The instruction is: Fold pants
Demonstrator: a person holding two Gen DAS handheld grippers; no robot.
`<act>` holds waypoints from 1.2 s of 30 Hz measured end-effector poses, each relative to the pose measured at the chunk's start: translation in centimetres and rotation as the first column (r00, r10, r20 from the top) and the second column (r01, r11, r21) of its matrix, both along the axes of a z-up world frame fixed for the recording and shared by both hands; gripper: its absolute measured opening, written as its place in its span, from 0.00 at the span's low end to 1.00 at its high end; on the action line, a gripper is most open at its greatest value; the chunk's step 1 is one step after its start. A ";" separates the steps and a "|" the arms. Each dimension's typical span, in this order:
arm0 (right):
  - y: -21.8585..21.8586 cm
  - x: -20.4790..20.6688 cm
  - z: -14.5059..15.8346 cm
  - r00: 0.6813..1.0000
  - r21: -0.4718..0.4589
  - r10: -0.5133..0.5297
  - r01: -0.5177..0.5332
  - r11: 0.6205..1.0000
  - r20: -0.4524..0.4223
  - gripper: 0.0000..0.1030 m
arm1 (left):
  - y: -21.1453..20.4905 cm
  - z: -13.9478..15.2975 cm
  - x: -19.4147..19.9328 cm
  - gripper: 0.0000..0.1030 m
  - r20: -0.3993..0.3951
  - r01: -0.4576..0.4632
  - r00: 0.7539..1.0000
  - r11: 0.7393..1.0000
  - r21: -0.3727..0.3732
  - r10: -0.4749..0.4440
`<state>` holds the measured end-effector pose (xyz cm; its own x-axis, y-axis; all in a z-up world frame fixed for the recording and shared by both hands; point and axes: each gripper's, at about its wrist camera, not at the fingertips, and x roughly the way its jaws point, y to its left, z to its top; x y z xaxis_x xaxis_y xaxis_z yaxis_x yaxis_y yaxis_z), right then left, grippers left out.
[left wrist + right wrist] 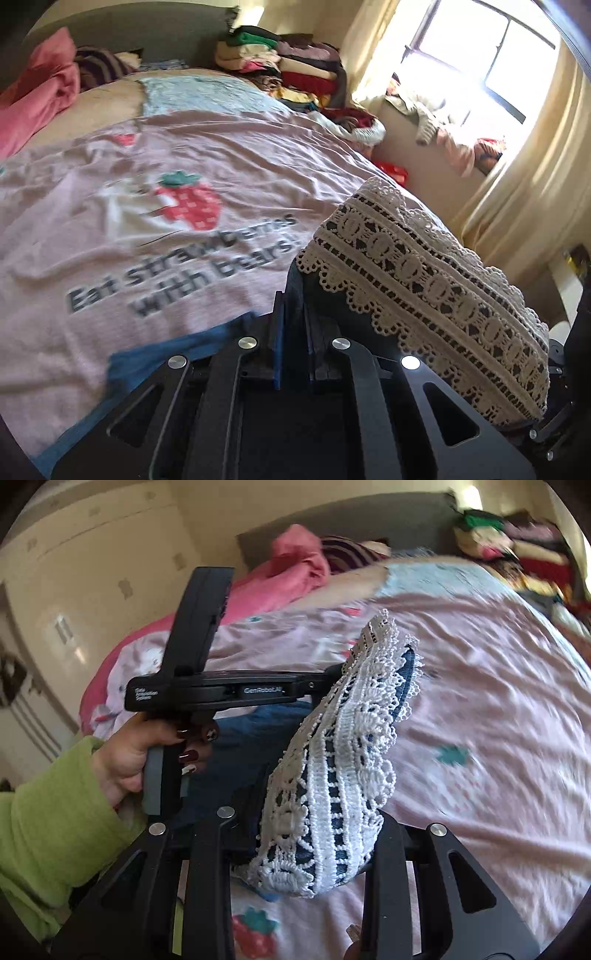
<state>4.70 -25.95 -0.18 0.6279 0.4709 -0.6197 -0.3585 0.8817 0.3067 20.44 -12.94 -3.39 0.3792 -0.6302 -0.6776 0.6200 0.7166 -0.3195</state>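
- Pants (pixel 424 280) with white lace trim hang between my two grippers, above the bed (pixel 229 147).
- My left gripper (pixel 293 306) is squeezed tight on the blue cloth, low in the middle of the left wrist view.
- My right gripper (pixel 317 834) is clamped on the lacy hem, low in the middle of the right wrist view.
- My left hand (pixel 129 753), in a green sleeve (pixel 55 812), holds the other gripper's handle at the left of that view.
- Pink sheet (pixel 110 258) with a strawberry (pixel 188 203) lies on the bed.
- Folded clothes (pixel 291 66) are piled at the top, near the window (pixel 491 59).
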 end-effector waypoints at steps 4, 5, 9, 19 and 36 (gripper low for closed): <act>4.3 0.6 -0.4 0.997 -0.104 0.077 -0.077 0.992 -0.002 0.21 | 3.7 -1.0 0.3 0.11 -0.040 -0.075 0.996 0.997 -0.012 0.074; 5.1 0.7 -0.6 0.996 -0.126 0.091 -0.091 0.988 -0.004 0.21 | 4.7 -1.5 0.3 0.13 -0.054 -0.098 0.994 0.995 -0.007 0.098; 9.4 0.3 -2.1 0.984 -0.226 0.174 -0.174 0.958 -0.022 0.23 | 9.2 -2.5 0.0 0.27 -0.098 -0.189 0.977 0.982 -0.015 0.187; 15.4 -1.8 -4.9 0.936 -0.285 0.342 -0.350 0.893 -0.078 0.44 | 18.7 -2.9 -2.3 0.51 -0.141 -0.412 0.906 0.907 -0.085 0.399; 7.2 1.7 -1.4 0.995 -0.106 0.099 -0.101 0.989 -0.024 0.68 | 18.5 -2.4 -5.7 0.53 -0.184 -0.412 0.905 0.899 -0.148 0.384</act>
<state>6.36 -18.79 -1.56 0.5687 0.4611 -0.6811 -0.4420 0.8697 0.2196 14.69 5.55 -5.75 0.5288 -0.5630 -0.6352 0.2310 0.8156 -0.5305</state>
